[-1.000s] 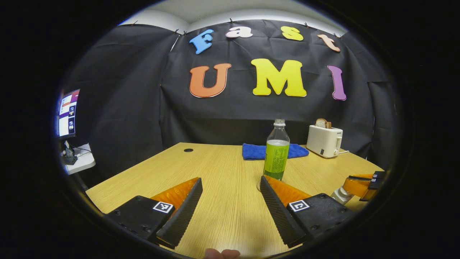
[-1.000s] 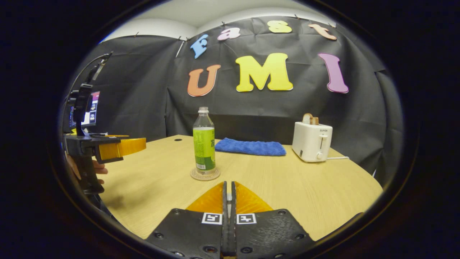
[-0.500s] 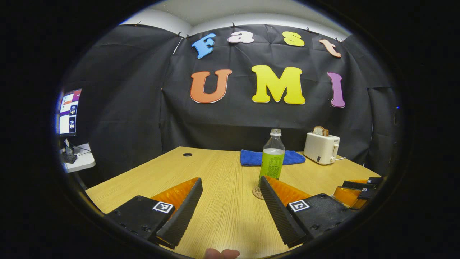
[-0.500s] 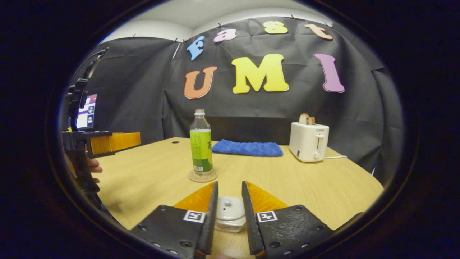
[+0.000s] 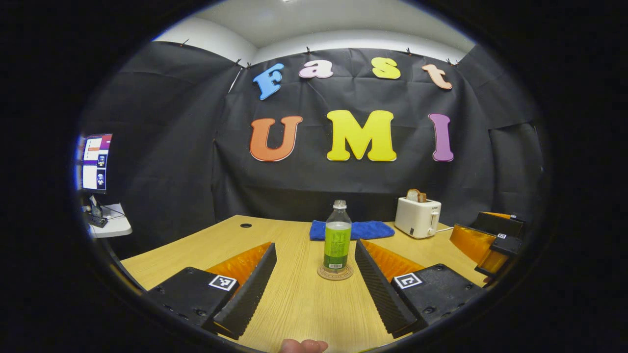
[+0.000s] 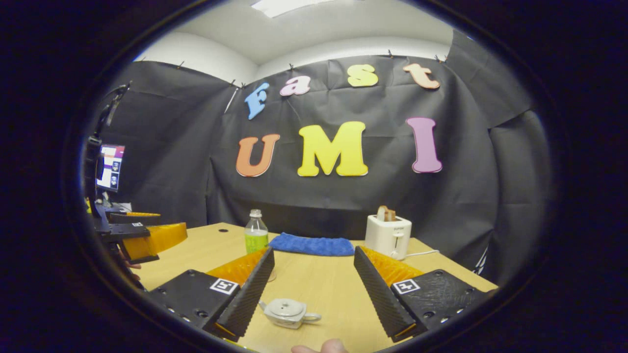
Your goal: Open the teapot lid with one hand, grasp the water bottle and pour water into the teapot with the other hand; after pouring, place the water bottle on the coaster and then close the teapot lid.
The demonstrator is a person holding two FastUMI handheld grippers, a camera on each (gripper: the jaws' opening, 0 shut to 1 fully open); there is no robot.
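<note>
Left gripper view: our left gripper (image 5: 314, 282) has its jaws spread wide with nothing between the fingers except bare table (image 5: 304, 304). The water bottle (image 5: 337, 241) stands upright on the coaster (image 5: 335, 272), ahead of the fingertips and roughly in line with the gap, a bit toward the right finger. It touches neither finger. Behind the bottle lies a blue cloth (image 5: 365, 229), and to the right of that a white toaster (image 5: 417, 217) with bread in its slot. The right gripper (image 5: 483, 247) shows at the far right of this view, also spread open, holding nothing. A monitor (image 5: 94, 162) sits off to the far left, beyond the table edge. A fingertip of the holding hand (image 5: 303, 345) peeks in at the bottom.

Right gripper view: our right gripper (image 6: 314, 282) is wide open too, gripping nothing. The white teapot (image 6: 288, 312) sits on the table (image 6: 324, 289) low in the gap between the fingers, nearer the left finger, clear of both. Its lid (image 6: 285, 307) is on. The water bottle (image 6: 256, 238) is further ahead, just past the left fingertip, its lower half hidden by that finger; we can't see the coaster from here. The blue cloth (image 6: 312, 244) and toaster (image 6: 388, 236) are beyond, between and right of the fingertips. The left gripper (image 6: 142, 235) hangs at the far left, over the table's edge, apart from everything.
</note>
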